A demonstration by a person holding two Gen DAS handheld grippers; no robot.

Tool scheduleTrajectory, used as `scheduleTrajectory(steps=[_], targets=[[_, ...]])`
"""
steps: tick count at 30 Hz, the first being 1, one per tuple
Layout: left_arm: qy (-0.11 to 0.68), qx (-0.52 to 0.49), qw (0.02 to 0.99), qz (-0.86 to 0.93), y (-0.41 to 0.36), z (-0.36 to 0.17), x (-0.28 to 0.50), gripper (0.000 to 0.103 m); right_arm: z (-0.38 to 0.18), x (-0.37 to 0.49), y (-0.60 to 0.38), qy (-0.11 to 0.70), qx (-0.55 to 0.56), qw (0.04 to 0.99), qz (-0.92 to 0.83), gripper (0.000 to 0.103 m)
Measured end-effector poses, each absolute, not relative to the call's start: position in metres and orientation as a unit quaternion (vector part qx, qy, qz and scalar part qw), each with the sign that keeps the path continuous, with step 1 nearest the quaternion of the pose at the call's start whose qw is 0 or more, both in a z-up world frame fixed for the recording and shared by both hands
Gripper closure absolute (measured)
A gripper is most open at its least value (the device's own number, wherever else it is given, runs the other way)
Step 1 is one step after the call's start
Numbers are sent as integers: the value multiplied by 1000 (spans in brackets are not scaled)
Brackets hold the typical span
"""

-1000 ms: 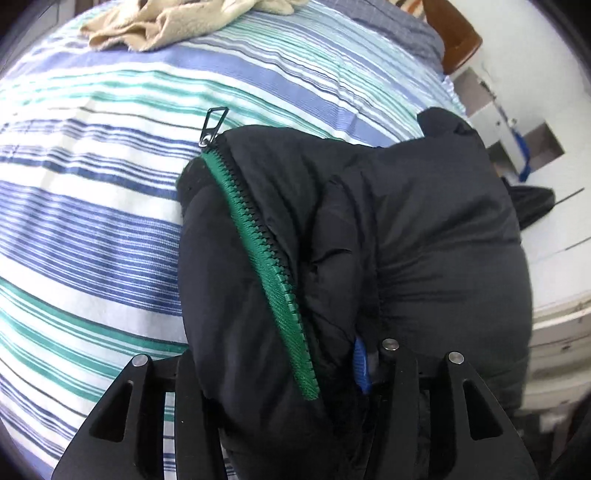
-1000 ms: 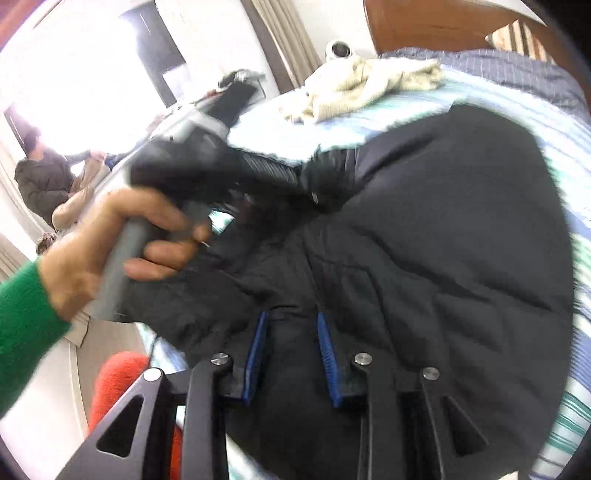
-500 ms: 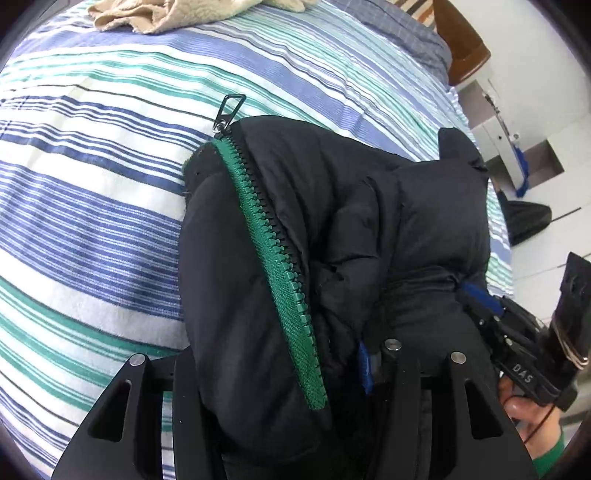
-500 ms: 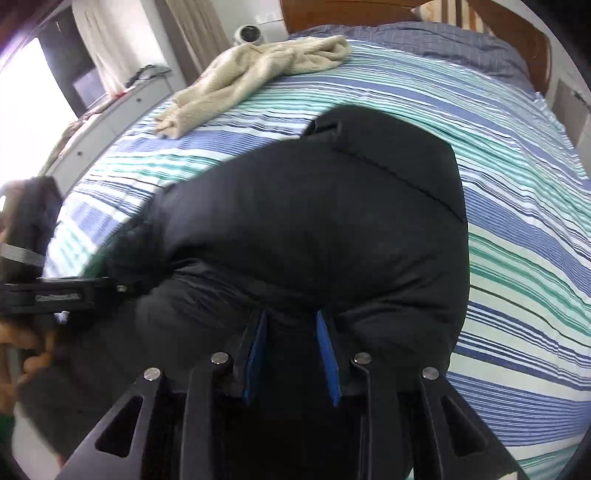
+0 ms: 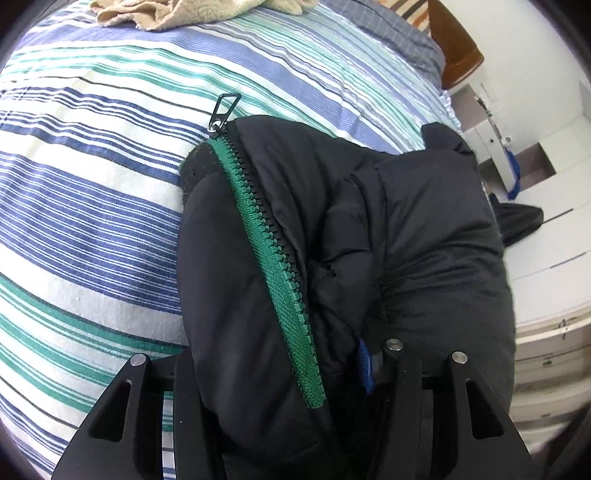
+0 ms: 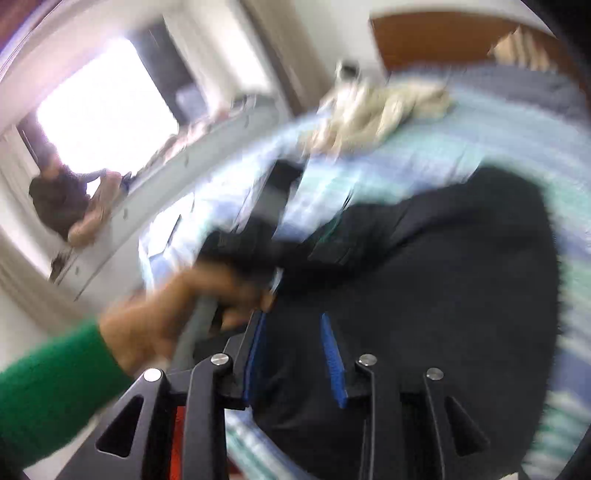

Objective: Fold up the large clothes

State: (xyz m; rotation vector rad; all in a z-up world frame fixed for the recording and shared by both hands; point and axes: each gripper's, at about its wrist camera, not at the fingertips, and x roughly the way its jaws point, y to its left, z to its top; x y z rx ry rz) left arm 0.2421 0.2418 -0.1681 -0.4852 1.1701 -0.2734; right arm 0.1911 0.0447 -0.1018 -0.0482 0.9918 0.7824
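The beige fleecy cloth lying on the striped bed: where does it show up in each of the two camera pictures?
Left wrist view: the beige fleecy cloth lies at the top edge, left of centre, far up the striped bed.
Right wrist view: it sits upper centre-right, blurred, beyond the black jacket.
Shared landmark: the black jacket fills the lower middle of both views.

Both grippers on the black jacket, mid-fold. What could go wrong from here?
1. The left gripper bites a thick bunch of the jacket along the green zipper; slick padded fabric may slip free.
2. The right wrist view is heavily motion-blurred; with the right gripper holding cloth, a swing that fast could undo the fold.
3. The metal zipper pull lies loose on the striped bedsheet and might snag.
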Motion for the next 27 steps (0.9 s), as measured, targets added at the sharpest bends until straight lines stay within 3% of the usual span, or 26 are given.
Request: scheduleTrajectory(steps=[3,8,11,14,19,23,25,27], targets=[[545,-231,796,-123,243,-170,240,52,-125,176,62,406,-122,837,346,77],[543,-229,799,-122,241,-168,240,51,-98,182,45,440,-65,821,358,77],[539,-233,800,-124,241,-169,239,51,-47,147,-1,382,-48,847,366,77],[536,-244,797,-130,244,-172,240,51,-34,128,-51,358,-34,878,314,77],[530,-261,795,-134,239,-171,238,45,-118,173,-86,477,27,829,289,78],[528,-243,806,-111,233,-162,235,45,-120,190,-94,492,88,813,299,80],[519,-226,819,-97,230,-149,229,44,-105,180,-96,476,71,824,297,77],[506,-218,831,-79,229,-131,216,41,-90,156,-101,454,42,842,288,64]])
